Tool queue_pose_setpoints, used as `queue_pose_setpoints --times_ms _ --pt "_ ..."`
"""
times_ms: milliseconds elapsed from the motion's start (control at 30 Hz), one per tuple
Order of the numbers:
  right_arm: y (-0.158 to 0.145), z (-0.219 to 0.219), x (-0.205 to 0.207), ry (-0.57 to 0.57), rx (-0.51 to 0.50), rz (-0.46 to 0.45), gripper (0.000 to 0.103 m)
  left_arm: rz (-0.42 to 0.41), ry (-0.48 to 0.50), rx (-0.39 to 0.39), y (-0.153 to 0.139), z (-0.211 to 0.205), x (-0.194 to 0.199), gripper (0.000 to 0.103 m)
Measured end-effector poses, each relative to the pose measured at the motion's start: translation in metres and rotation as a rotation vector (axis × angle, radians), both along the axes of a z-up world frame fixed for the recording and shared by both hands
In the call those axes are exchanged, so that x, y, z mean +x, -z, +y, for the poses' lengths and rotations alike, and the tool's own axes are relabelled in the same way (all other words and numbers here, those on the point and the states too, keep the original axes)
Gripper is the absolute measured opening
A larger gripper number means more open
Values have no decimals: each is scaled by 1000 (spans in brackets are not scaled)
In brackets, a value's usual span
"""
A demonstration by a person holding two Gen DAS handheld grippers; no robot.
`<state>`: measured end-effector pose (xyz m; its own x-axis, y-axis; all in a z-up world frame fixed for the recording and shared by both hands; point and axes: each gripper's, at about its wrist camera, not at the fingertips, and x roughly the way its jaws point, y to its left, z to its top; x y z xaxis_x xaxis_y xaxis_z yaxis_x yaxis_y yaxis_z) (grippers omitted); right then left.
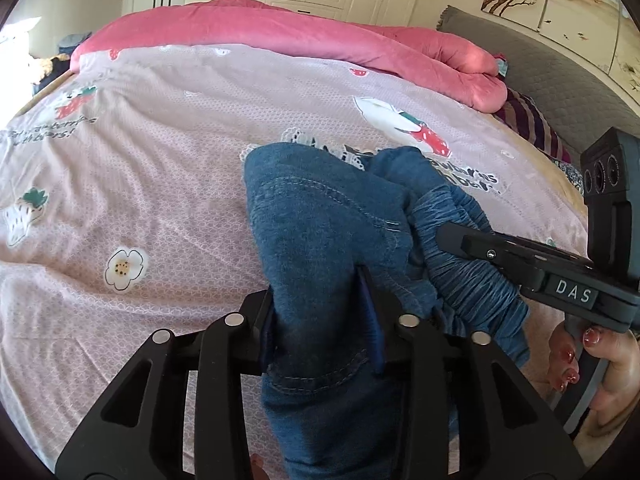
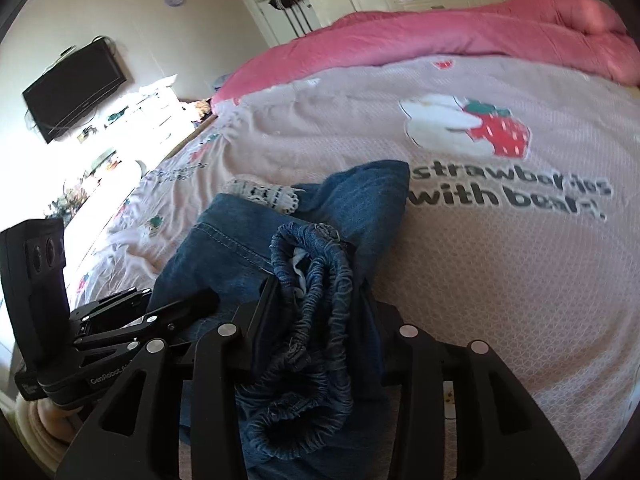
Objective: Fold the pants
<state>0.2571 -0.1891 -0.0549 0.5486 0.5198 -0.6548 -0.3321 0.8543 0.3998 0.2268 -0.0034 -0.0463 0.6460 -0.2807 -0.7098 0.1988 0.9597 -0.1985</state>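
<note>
Pants (image 1: 320, 216) are bunched up on the bed (image 1: 132, 200), not flat yet; both claws hold them at once, prob. to lift and shake the cloth out so it can be laid straight before any fold.

Left claw (image 1: 320, 304) is clamped on a denim panel w/ a stitched seam, cloth filling the gap btw the two fingers and hanging down below them. Grip sits on the plain fabric, away from the gathered band, which looks like a way to spread the two grabs apart so the garment opens when the claws separate.

Right claw (image 2: 316, 300) is closed on the elastic waistband (image 2: 308, 280), the ruched part wadded btw its fingers, w/ a bit of white lining showing inside. Holding the waistband makes sense: it's the firmest edge and gives a reference line for the fold.

Pose: the left claw points forward across the bed, roughly level, w/ cloth draped over its front. The right claw comes in from the right side at an angle, fingers aimed toward the left one; in the left view its body and the hand (image 1: 592, 364) on the handle show at the lower right, red nails visible. The two claws are near each other, not touching.

A white lace-edged piece (image 2: 264, 194) peeks out just behind the denim; can't tell if it's part of the pants. A pink quilt (image 1: 280, 32) is piled at the far side, well apart.

Judged: early stage, no fold made.
</note>
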Motion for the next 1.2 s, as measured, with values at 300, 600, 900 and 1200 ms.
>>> queue_pose_setpoints --times_ms 300,600,900,1200 --pt "7 -10 1 71 16 46 60 12 -26 -22 8 10 1 44" --pt "-13 -14 -20 75 -21 -48 67 -4 -35 -15 0 13 -7 48" --pt "-28 -21 -38 78 -48 -90 76 -23 -52 -4 -9 16 -19 53" --pt "-46 -19 -58 80 -81 -160 85 -47 -64 -9 -20 19 -34 64"
